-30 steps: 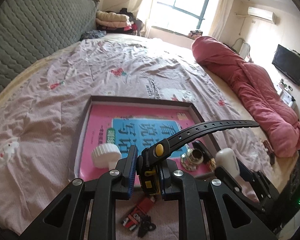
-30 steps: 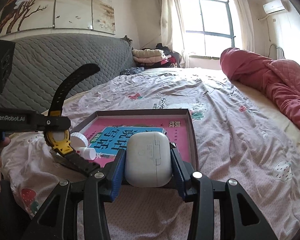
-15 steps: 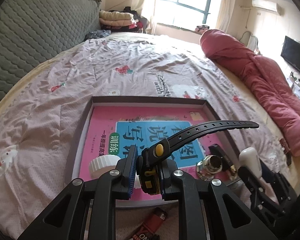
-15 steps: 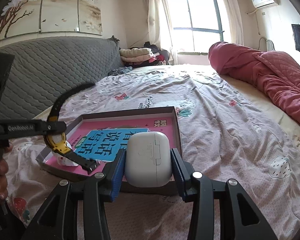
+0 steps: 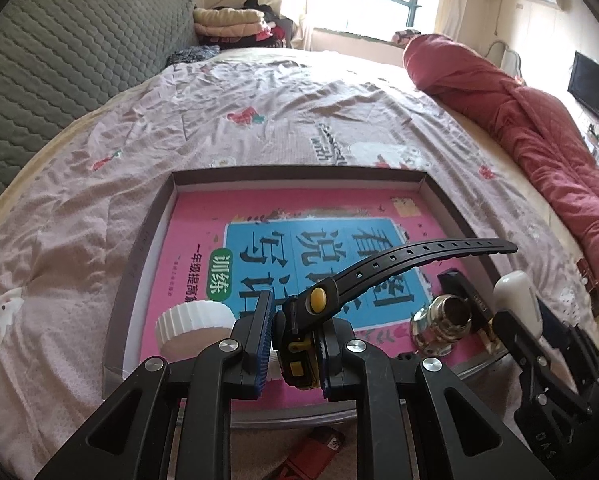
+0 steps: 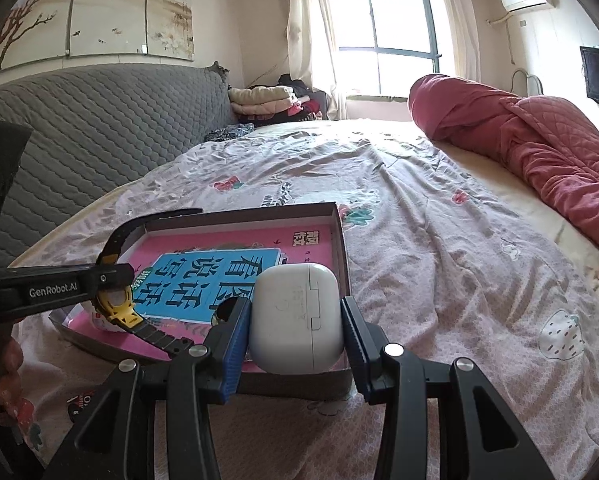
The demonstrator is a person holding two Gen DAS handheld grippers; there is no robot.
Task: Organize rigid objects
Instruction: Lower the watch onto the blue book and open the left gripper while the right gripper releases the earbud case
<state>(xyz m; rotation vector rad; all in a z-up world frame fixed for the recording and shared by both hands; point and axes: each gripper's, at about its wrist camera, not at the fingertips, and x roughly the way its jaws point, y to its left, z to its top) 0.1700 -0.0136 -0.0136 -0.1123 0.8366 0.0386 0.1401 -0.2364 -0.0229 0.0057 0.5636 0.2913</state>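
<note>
My left gripper point(image 5: 295, 350) is shut on a yellow and black wristwatch point(image 5: 311, 320), held over the near edge of a shallow brown box point(image 5: 147, 236) lined with a pink book point(image 5: 203, 220). The watch strap sticks out to the right. My right gripper point(image 6: 297, 330) is shut on a white earbud case point(image 6: 297, 318), held over the box's near right corner point(image 6: 341, 240). The watch also shows in the right wrist view point(image 6: 117, 308). In the box lie a white ribbed cap point(image 5: 193, 318), a silver metal fitting point(image 5: 445, 322) and a black object point(image 5: 457, 282).
The box lies on a bed with a pink patterned sheet point(image 5: 79, 200). A red quilt point(image 5: 539, 140) lies rolled along the right side. A grey quilted headboard point(image 5: 59, 52) stands left. A red item point(image 5: 315, 452) lies on the sheet below the box's near edge.
Both grippers have moved forward over the box while keeping their holds. The box has grown larger in both views; the red item has slid toward the bottom edge.
</note>
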